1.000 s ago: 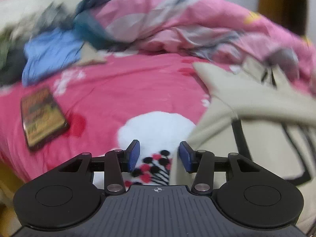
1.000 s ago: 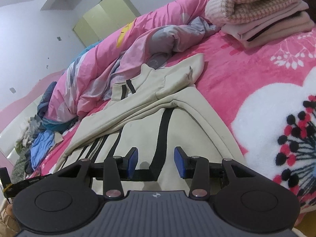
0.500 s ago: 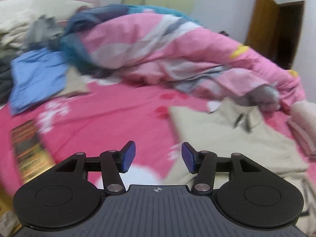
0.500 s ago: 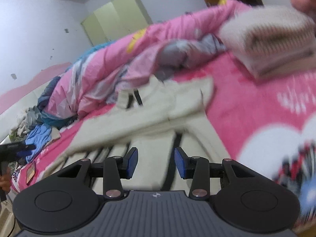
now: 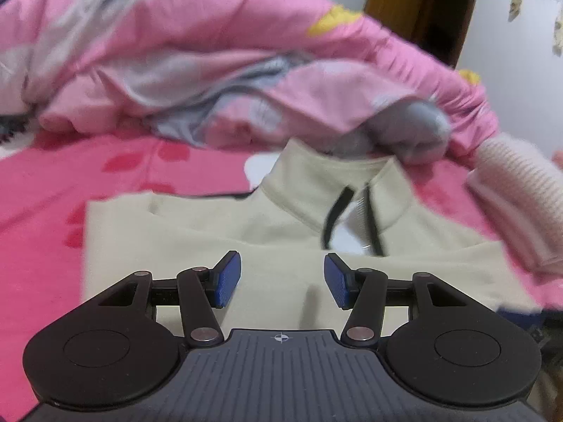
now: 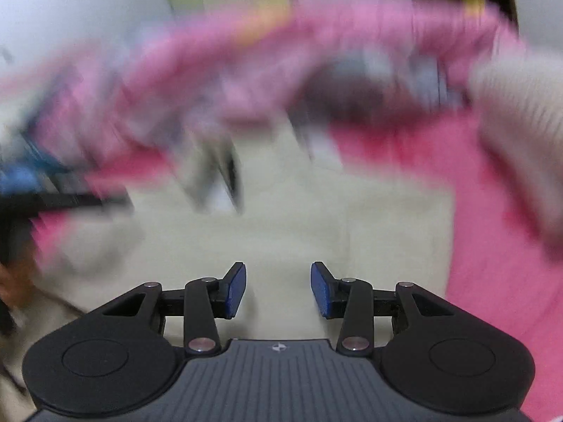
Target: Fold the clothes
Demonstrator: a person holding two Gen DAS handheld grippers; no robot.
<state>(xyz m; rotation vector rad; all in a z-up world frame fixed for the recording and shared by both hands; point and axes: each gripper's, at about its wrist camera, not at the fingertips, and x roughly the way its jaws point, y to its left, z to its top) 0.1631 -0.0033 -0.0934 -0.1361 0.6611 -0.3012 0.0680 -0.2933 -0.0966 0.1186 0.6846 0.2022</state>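
A cream zip-neck top [image 5: 197, 232] with dark stripes lies flat on the pink bed sheet [image 5: 42, 190], its collar [image 5: 337, 183] pointing toward the rumpled quilt. My left gripper [image 5: 283, 283] hovers over the top's chest, open, with nothing between its blue pads. In the blurred right wrist view the same cream top [image 6: 316, 218] fills the middle, and my right gripper [image 6: 278, 290] stands open above it, holding nothing. The other gripper's dark body [image 6: 52, 204] shows at the left edge of that view.
A pink and grey quilt [image 5: 218, 52] is bunched along the far side of the bed. Folded pink and white knitwear [image 5: 517, 190] is stacked at the right. A brown door [image 5: 422, 7] stands behind. A person's hand [image 6: 10, 288] shows at the left edge.
Both views swung sideways across the bed: the left one from the book and blue clothes over to the top's collar, the right one from an angled view to squarely above the top. The left jaws widened slightly.
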